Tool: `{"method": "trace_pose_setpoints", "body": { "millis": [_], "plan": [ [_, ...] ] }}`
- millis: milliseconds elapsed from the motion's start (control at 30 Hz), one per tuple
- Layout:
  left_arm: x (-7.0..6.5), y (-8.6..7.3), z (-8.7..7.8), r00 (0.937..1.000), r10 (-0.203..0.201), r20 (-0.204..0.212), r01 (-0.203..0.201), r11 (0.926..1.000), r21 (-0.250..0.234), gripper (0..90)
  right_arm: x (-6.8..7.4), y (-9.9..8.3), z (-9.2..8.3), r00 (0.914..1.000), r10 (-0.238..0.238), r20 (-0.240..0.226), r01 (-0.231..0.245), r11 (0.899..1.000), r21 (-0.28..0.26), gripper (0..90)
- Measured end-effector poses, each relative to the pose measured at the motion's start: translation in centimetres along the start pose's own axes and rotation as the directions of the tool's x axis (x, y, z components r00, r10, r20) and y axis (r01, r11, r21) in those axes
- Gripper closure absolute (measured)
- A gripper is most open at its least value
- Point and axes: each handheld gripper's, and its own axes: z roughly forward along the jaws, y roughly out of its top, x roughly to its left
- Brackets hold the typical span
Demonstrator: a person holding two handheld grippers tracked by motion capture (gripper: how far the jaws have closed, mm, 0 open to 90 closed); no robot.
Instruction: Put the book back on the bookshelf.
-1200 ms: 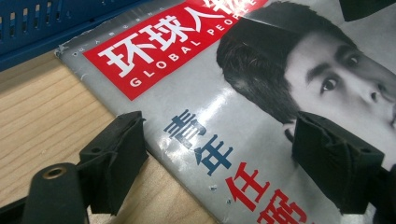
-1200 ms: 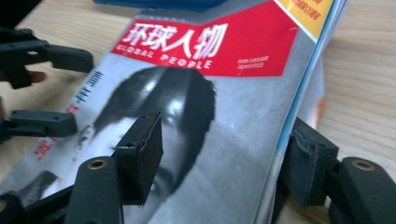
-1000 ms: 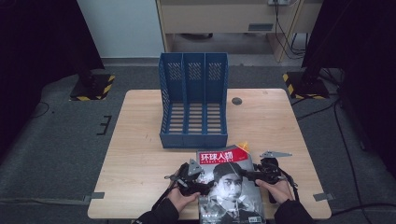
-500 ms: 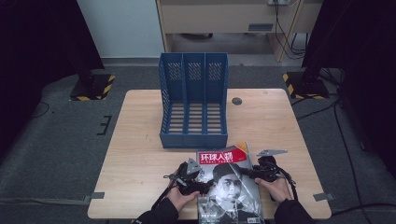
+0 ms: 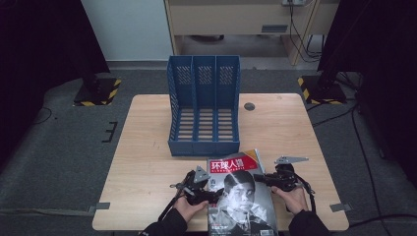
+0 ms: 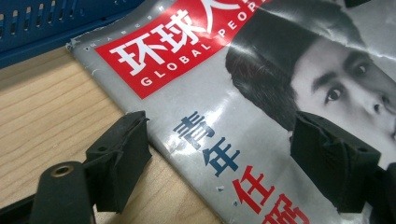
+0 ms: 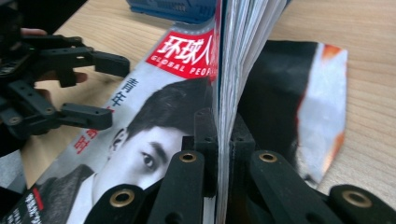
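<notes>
Right gripper (image 7: pixel 218 154) has just clamped onto one magazine's (image 7: pixel 154 140) page edges in its own view. Left gripper (image 6: pixel 219 154), wide open, straddles the cover's corner. From above: two grippers, one blue three-slot rack (image 5: pixel 204 105) at twelve o'clock.

The magazine (image 6: pixel 261 116) cover bears a red banner reading "环球人" with "GLOBAL PEOP" beneath; lower down stand blue "青年" and red "任".
</notes>
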Motion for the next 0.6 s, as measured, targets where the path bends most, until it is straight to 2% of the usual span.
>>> {"method": "trace_pose_setpoints", "body": {
  "millis": [200, 367, 600],
  "plan": [
    [0.2, -0.1, -0.2, 0.9999, -0.015, 0.007, 0.015, 0.9998, -0.010, 17.7, 0.5, 0.1, -0.9, 0.9992, -0.014, -0.038, 0.013, 0.999, -0.043, 86.7],
    [0.3, -0.1, -0.2, 0.9995, -0.025, 0.020, 0.026, 0.9996, -0.015, 17.2, 0.8, 0.2, -1.8, 0.9960, -0.054, -0.072, 0.047, 0.995, -0.088, 86.8],
    [0.3, -0.1, -0.2, 0.9960, -0.023, 0.087, 0.026, 0.9991, -0.035, 13.8, 1.1, 0.4, -2.4, 0.9899, -0.094, -0.106, 0.079, 0.987, -0.142, 86.8]
  ]
}}
